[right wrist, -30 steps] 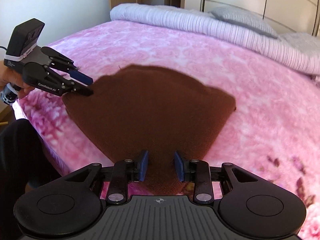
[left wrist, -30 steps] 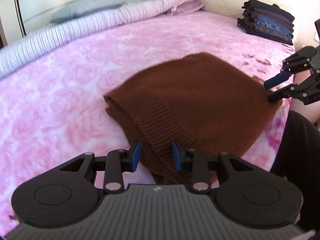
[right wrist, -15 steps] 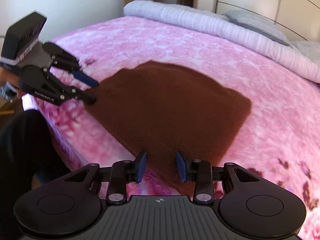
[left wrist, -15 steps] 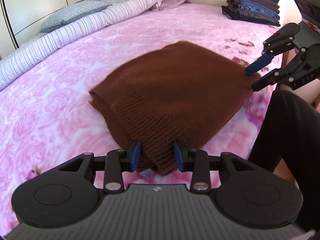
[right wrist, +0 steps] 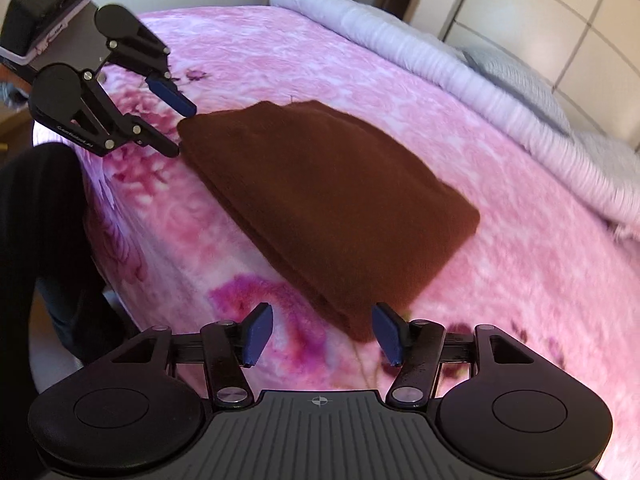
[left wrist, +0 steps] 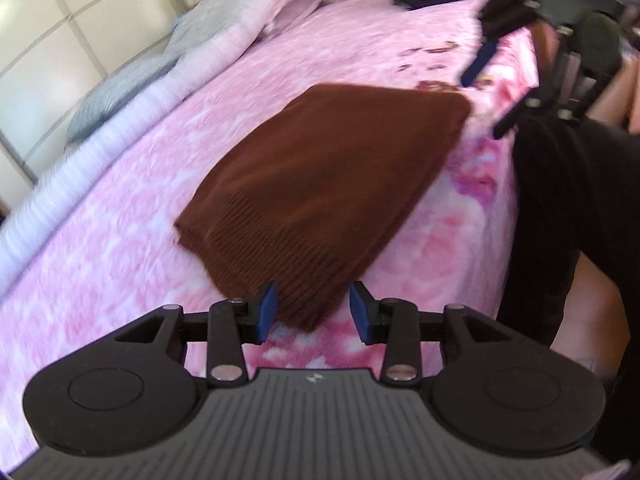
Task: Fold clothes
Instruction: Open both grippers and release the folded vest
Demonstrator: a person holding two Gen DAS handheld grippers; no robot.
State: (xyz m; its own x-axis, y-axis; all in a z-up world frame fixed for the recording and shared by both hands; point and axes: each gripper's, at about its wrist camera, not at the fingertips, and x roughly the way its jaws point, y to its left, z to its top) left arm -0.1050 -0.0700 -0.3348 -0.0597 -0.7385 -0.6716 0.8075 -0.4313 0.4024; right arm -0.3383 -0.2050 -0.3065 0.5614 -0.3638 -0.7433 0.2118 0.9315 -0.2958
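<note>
The folded brown sweater (left wrist: 320,184) lay on the pink bedspread (left wrist: 120,248) near its edge. My left gripper (left wrist: 312,312) held its fingers apart at one corner, gripping nothing; my right gripper (right wrist: 322,334) stood spread wide at the other corner, empty

Brown knit sweater (left wrist: 320,184), folded into a layered, roughly four-sided bundle, ribbed hem toward 6 o'clock in the left view. Lies flat on pink blanket (left wrist: 120,272), near its edge.
</note>
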